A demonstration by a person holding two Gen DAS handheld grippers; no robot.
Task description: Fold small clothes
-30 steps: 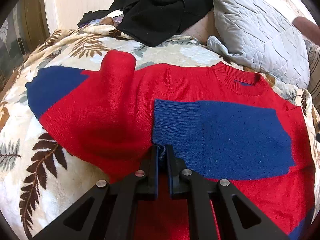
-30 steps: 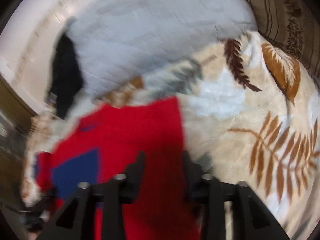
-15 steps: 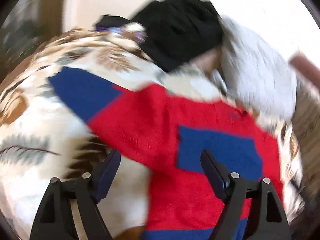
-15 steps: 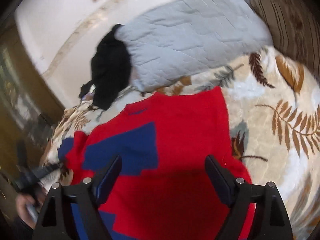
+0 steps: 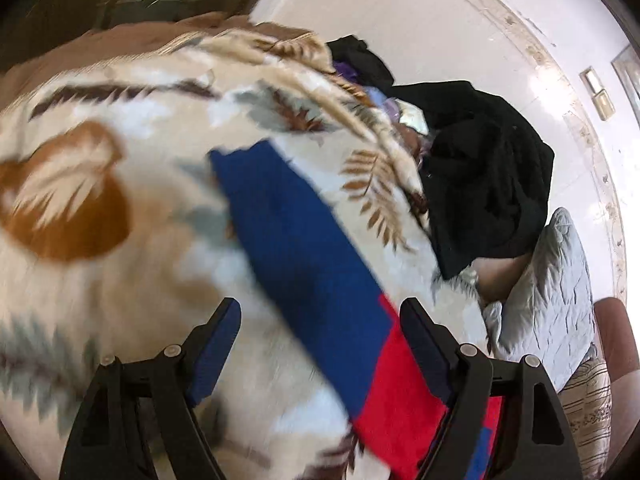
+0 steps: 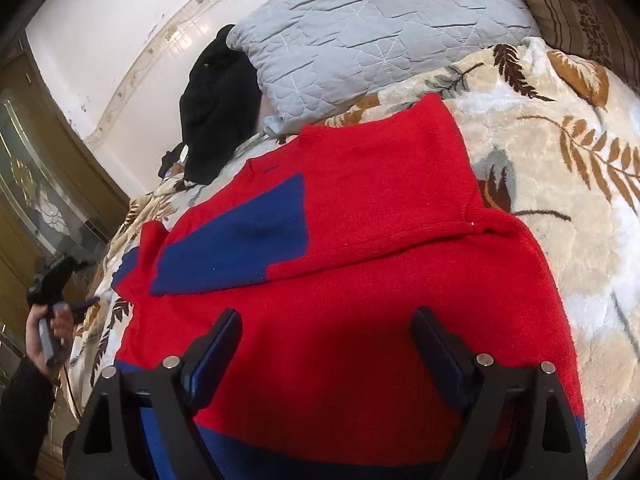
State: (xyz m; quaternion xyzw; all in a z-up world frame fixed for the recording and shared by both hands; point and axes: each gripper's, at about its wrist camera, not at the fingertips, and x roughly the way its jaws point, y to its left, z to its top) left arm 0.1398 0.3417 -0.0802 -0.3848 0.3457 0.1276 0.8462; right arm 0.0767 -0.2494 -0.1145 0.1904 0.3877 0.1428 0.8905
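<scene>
A small red and blue knit sweater (image 6: 360,248) lies flat on a leaf-patterned blanket (image 6: 560,152). One sleeve is folded across its chest, its blue end (image 6: 240,248) pointing left. The other sleeve (image 5: 304,264) lies stretched out on the blanket, blue at the cuff and red nearer the body. My left gripper (image 5: 320,320) is open and empty, hovering over that outstretched sleeve. It also shows in the right wrist view (image 6: 56,292), held at the sweater's far left. My right gripper (image 6: 326,328) is open and empty above the sweater's lower body.
A heap of black clothes (image 5: 488,184) lies at the head of the bed, also in the right wrist view (image 6: 212,108). A grey quilted pillow (image 6: 372,28) leans beside it. A white wall (image 5: 460,20) stands behind the bed.
My left gripper let go of the folded sleeve's blue cuff, opened and swung left over the outstretched sleeve. My right gripper opened wide and pulled back over the sweater's lower body.
</scene>
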